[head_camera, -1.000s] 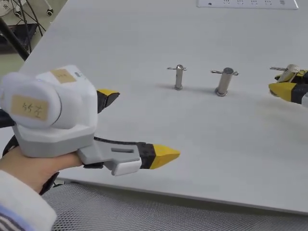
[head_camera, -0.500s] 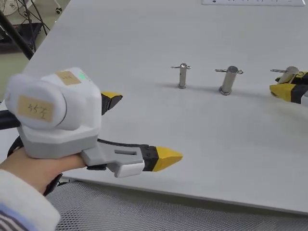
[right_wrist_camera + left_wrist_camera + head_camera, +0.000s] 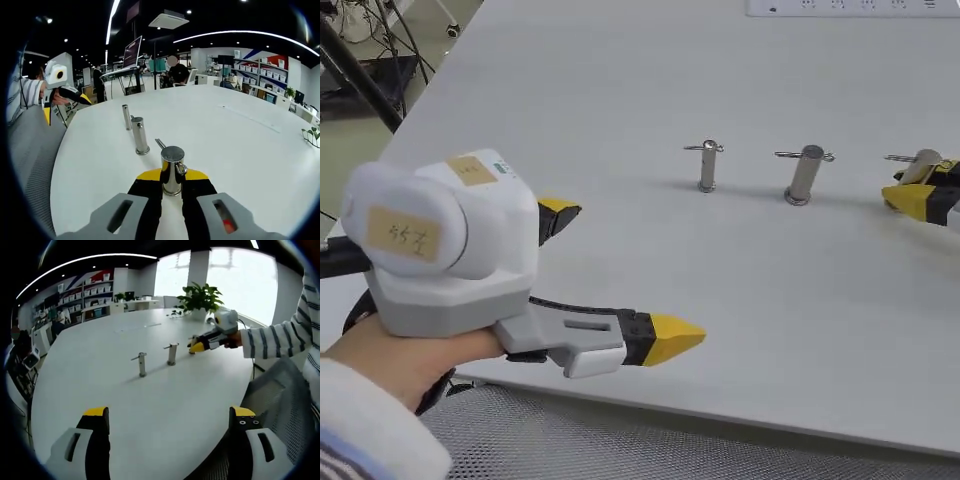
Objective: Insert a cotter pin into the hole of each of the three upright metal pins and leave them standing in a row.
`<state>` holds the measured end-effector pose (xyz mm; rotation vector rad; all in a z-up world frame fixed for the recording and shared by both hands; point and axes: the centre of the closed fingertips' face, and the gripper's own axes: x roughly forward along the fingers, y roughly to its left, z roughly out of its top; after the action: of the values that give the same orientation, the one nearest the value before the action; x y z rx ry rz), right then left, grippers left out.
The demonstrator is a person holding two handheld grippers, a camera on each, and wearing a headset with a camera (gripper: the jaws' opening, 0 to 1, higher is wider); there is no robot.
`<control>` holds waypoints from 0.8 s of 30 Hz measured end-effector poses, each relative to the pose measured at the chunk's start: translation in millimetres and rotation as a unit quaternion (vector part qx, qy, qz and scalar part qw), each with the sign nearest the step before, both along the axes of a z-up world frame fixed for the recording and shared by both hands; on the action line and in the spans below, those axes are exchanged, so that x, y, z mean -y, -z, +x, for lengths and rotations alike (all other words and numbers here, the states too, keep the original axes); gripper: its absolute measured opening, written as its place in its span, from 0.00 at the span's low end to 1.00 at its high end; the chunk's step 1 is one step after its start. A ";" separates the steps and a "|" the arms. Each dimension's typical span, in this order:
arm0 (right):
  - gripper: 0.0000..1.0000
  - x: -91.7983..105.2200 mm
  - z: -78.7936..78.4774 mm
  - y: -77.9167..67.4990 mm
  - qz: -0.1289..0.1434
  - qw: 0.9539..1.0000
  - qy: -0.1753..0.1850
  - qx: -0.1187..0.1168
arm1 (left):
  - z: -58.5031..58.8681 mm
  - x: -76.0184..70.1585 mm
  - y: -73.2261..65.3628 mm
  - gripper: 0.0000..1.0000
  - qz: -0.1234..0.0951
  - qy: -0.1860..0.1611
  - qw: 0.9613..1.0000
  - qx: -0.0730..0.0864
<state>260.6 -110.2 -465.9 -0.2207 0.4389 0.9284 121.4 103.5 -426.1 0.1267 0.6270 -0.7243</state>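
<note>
Three steel pins stand in a row on the white table (image 3: 620,120): the left pin (image 3: 708,167), the middle pin (image 3: 805,176) and the right pin (image 3: 920,165). Each has a cotter pin through its top. My right gripper (image 3: 923,197) is shut on the right pin low down. In the right gripper view that pin (image 3: 172,170) stands between the yellow fingertips of my right gripper (image 3: 172,176), with the other pins (image 3: 139,135) behind. My left gripper (image 3: 620,275) is open and holds nothing, near the table's front edge, far left of the row (image 3: 142,364).
A white power strip (image 3: 850,8) lies at the table's far edge. A mesh chair (image 3: 620,440) sits below the near edge. Cables and a dark stand (image 3: 360,70) are off the table's left side. Bare tabletop lies between my left gripper and the pins.
The head camera has shifted a little, moving the whole picture down and right. The pins and both grippers have not visibly moved.
</note>
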 end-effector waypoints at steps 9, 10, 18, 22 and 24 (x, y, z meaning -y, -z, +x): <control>0.08 -0.6 1.5 3.1 0.001 1.000 -0.004 -0.002 | -2.4 2.2 2.9 0.99 0.002 0.004 1.000 -0.009; 0.08 -0.6 2.0 2.8 0.000 1.000 -0.004 0.000 | -2.6 2.7 2.5 0.98 0.001 0.004 1.000 -0.010; 0.08 -3.1 0.2 2.9 0.006 1.000 -0.010 -0.005 | -2.7 2.1 1.6 0.96 0.001 0.003 1.000 -0.014; 0.08 -4.8 -3.3 4.1 0.007 1.000 -0.014 -0.006 | -2.9 1.3 3.0 0.99 0.001 -0.002 1.000 -0.019; 0.08 -6.0 -4.6 3.1 0.013 1.000 -0.014 -0.006 | -2.7 1.5 3.6 0.99 -0.003 -0.005 1.000 -0.021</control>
<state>256.0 -104.2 -469.0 -0.1983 0.4354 0.9638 118.7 102.0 -429.7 0.1037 0.6645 -0.7196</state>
